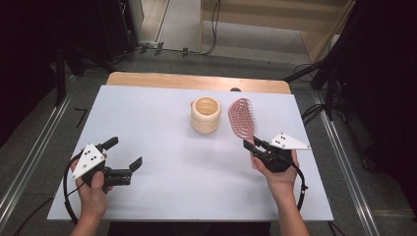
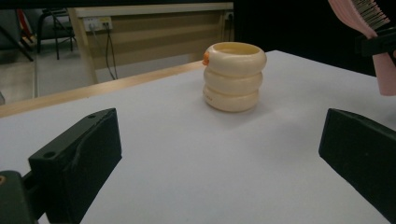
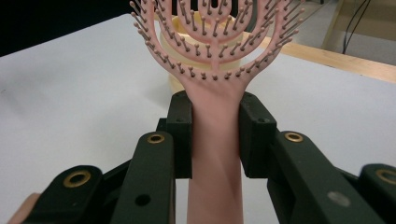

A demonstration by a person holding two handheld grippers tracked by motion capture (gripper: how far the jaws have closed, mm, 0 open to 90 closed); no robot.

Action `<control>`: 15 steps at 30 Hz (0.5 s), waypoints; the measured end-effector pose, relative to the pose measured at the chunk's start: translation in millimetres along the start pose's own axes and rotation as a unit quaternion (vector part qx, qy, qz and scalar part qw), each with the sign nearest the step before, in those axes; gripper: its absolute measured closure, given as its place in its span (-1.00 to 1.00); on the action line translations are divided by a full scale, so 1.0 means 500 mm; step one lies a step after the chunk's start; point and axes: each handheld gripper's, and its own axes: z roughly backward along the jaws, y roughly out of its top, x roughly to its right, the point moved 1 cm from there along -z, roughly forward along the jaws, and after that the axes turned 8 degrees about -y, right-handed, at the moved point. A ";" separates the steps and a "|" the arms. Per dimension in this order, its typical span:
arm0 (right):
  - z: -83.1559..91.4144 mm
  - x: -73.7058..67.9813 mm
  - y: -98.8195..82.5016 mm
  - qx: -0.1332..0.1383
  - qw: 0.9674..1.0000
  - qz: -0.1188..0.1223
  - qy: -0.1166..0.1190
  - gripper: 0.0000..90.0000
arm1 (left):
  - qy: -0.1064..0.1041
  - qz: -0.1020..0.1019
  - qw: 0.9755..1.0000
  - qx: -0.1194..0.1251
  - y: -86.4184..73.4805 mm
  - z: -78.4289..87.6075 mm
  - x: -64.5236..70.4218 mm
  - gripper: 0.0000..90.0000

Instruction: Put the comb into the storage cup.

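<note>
Two grippers were in your hands above the white table (image 1: 162, 187). Your right gripper (image 1: 252, 144) had its jaws clamped on the handle of the pink hairbrush (image 1: 241, 119). In the right gripper view the two black jaws pressed on both sides of the handle of the hairbrush (image 3: 215, 140), and the bristles faced the camera. The head of the brush pointed away from you and stood just beside the cream holder (image 1: 205, 114), on its right in the high view. I could not tell whether the brush head touched the table or was lifted a little over it. In the left gripper view the hairbrush (image 2: 369, 18) appeared at the upper right corner, with the black jaws of your other gripper around it.

Your left gripper (image 1: 126, 153) was at the near left part of the table, well apart from the holder and from the brush. Its jaws stood wide apart and nothing was between them. In the left gripper view they pointed toward the cream holder (image 2: 233, 77), which stood upright on the white surface. This holder looked like three thick rings in a stack, open on top, with a small orange piece at its upper rim. Behind the white surface, the wooden edge (image 1: 196, 80) of the table was visible at the far side.
</note>
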 end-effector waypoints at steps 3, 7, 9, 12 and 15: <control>0.000 -0.004 0.001 0.003 1.000 0.001 0.004 0.51 | -0.009 -0.001 1.000 0.003 0.014 -0.015 0.005 -1.00; -0.002 -0.010 0.001 0.004 1.000 0.002 0.007 0.51 | -0.017 -0.002 1.000 0.006 0.027 -0.037 0.015 -1.00; -0.004 -0.013 0.000 0.004 1.000 0.003 0.010 0.51 | -0.022 -0.006 1.000 0.004 0.033 -0.048 0.020 -1.00; -0.005 -0.017 0.000 0.004 1.000 0.003 0.012 0.51 | -0.029 -0.004 1.000 0.005 0.042 -0.065 0.027 -1.00; -0.007 -0.020 0.000 0.007 1.000 0.003 0.015 0.51 | -0.038 -0.002 0.999 0.009 0.050 -0.082 0.033 -1.00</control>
